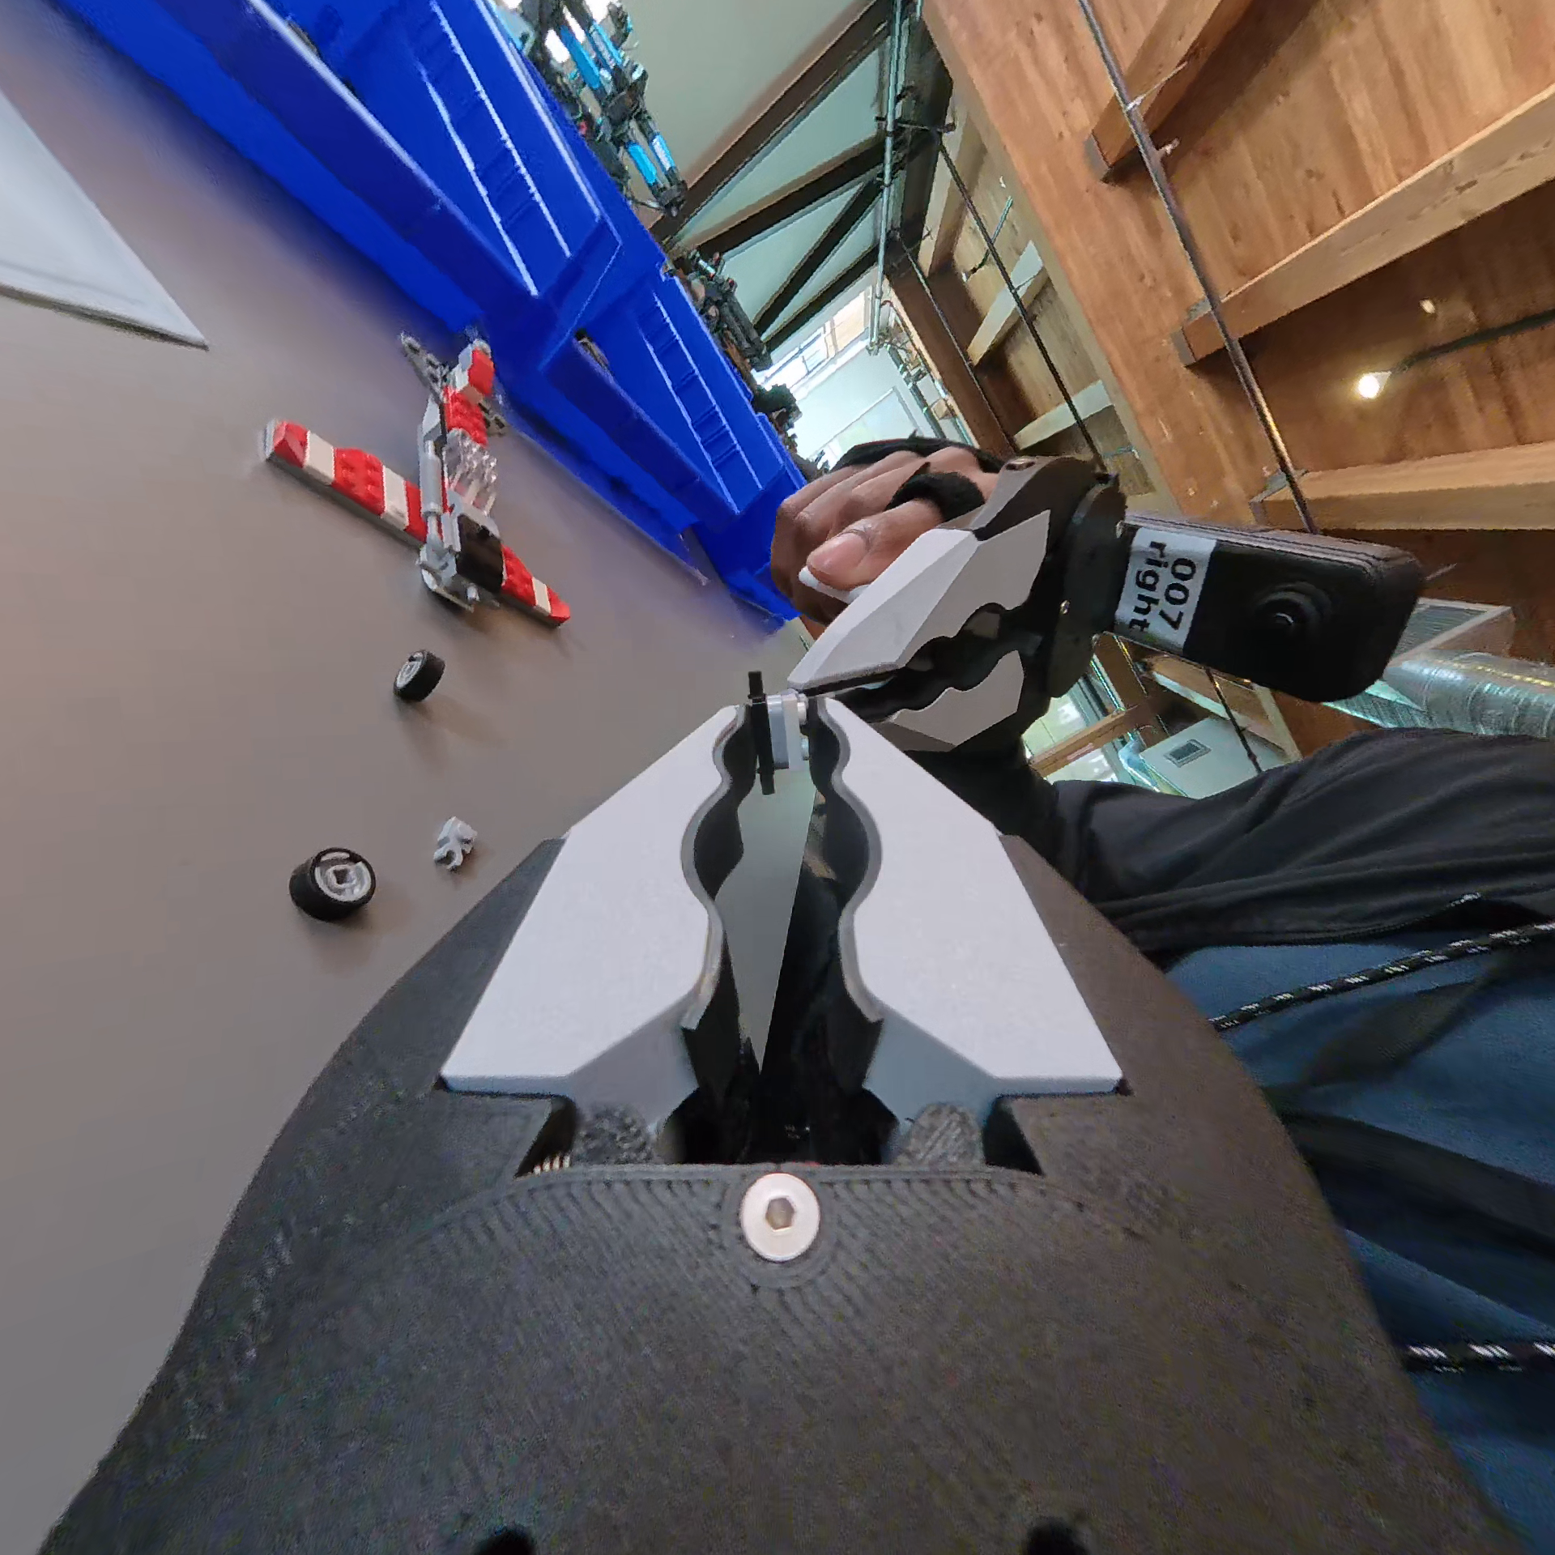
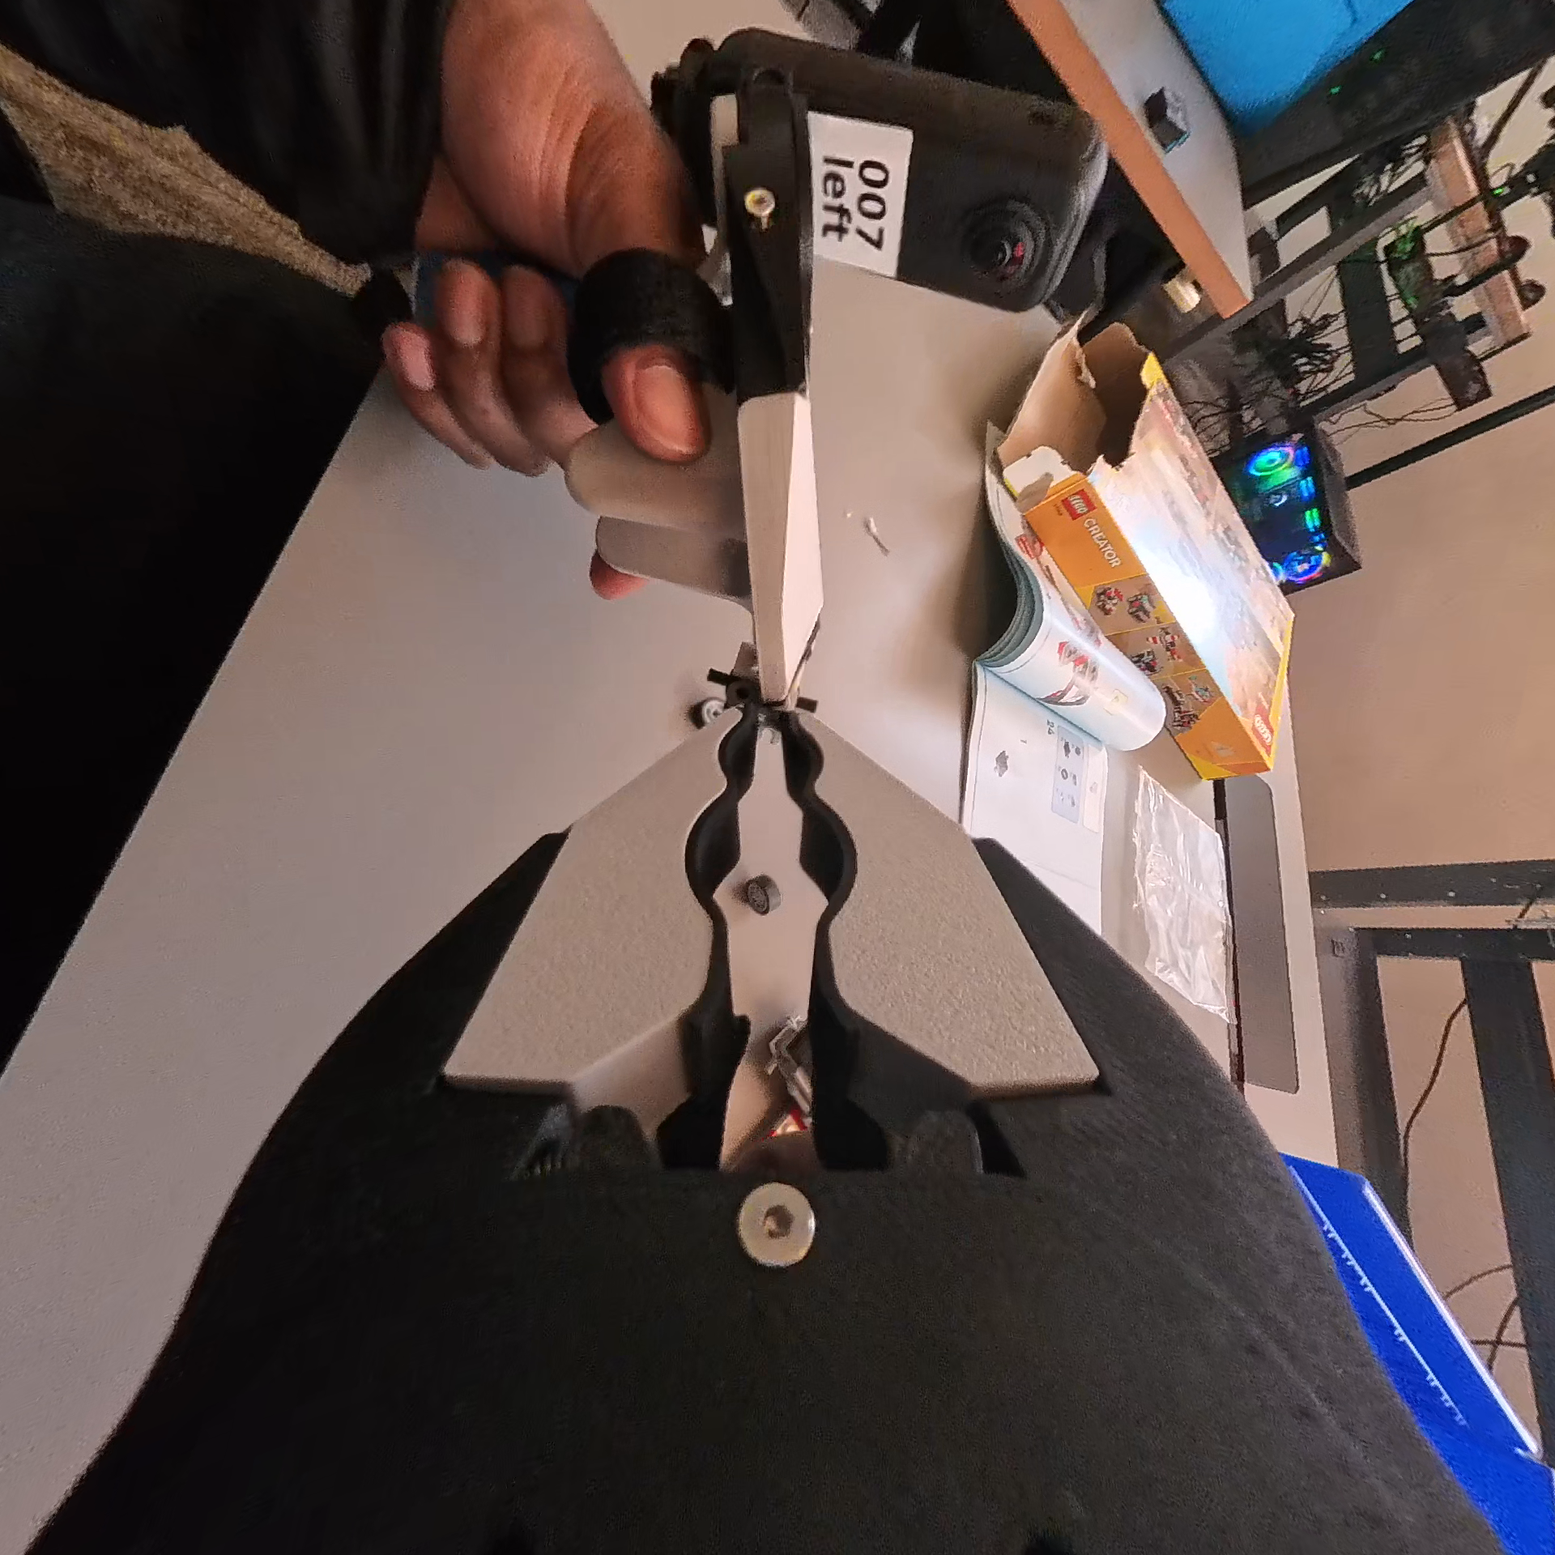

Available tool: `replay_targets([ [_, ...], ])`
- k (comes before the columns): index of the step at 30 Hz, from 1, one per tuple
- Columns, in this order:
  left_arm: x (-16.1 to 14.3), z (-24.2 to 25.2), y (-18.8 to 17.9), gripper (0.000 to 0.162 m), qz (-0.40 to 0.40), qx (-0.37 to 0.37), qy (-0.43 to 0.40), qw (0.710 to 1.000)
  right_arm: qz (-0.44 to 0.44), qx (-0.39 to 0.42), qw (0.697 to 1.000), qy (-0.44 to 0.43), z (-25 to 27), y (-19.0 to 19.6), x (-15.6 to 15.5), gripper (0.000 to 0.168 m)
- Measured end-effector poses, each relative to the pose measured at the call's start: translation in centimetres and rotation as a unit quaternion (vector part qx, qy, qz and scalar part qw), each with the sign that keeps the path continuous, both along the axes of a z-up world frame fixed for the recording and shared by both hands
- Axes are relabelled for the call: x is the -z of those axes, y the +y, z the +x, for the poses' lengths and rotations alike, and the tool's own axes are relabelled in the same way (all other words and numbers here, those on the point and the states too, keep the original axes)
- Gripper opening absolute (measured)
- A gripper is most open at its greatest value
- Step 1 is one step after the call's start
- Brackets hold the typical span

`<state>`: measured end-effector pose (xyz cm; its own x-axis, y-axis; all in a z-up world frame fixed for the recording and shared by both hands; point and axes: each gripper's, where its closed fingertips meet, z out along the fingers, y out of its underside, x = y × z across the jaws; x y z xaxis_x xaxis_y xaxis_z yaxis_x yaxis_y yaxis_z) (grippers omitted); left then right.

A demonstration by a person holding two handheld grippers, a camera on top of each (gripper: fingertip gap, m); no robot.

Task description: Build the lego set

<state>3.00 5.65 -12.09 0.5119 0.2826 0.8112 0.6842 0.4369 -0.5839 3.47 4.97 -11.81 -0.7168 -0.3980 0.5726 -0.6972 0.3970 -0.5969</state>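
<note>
My left gripper [image 1: 778,725] is shut on a small Lego piece [image 1: 787,740], a grey part on a thin black bar, and holds it above the table. My right gripper [image 1: 805,686] comes in from the right, and its shut tips touch the grey part. In the right wrist view my right gripper [image 2: 767,724] is shut on that piece [image 2: 730,683], tip to tip with the left gripper [image 2: 787,683] coming from above. A red-and-white Lego plane model [image 1: 437,505] lies on the grey table [image 1: 168,757]. Two black wheels [image 1: 418,675] [image 1: 332,883] and a small grey part [image 1: 454,843] lie near it.
Blue bins [image 1: 538,210] line the table's far side. In the right wrist view a yellow Lego box [image 2: 1178,589], an open instruction booklet [image 2: 1052,698] and a clear plastic bag [image 2: 1178,892] lie to the right. A wheel [image 2: 760,894] shows between my fingers.
</note>
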Motion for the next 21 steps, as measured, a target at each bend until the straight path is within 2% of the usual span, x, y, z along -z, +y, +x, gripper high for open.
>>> replay_targets([
  [1, -0.2, 0.0, 0.0, 0.012, 0.002, -0.001, 0.005, 1.000, -0.007, 0.001, 1.000, -0.004, 0.0, 0.0, -0.2, 0.007],
  [8, -1.0, -0.1, -0.2, 0.012, 0.033, -0.002, 0.015, 0.999, -0.047, 0.025, 0.998, -0.042, -0.5, -0.2, -1.3, 0.016],
  [13, -1.9, 0.0, -0.2, 0.012, 0.039, -0.001, 0.046, 0.998, -0.080, 0.056, 0.982, -0.160, -0.9, -0.2, -2.2, 0.021],
  [17, -2.6, 0.3, -0.2, 0.012, 0.033, 0.001, 0.076, 0.997, -0.104, 0.086, 0.939, -0.316, -0.9, -0.1, -2.6, 0.024],
  [21, -3.0, 0.7, 0.2, 0.012, 0.022, 0.009, 0.100, 0.995, -0.133, 0.095, 0.873, -0.460, -0.9, 0.2, -3.4, 0.023],
])
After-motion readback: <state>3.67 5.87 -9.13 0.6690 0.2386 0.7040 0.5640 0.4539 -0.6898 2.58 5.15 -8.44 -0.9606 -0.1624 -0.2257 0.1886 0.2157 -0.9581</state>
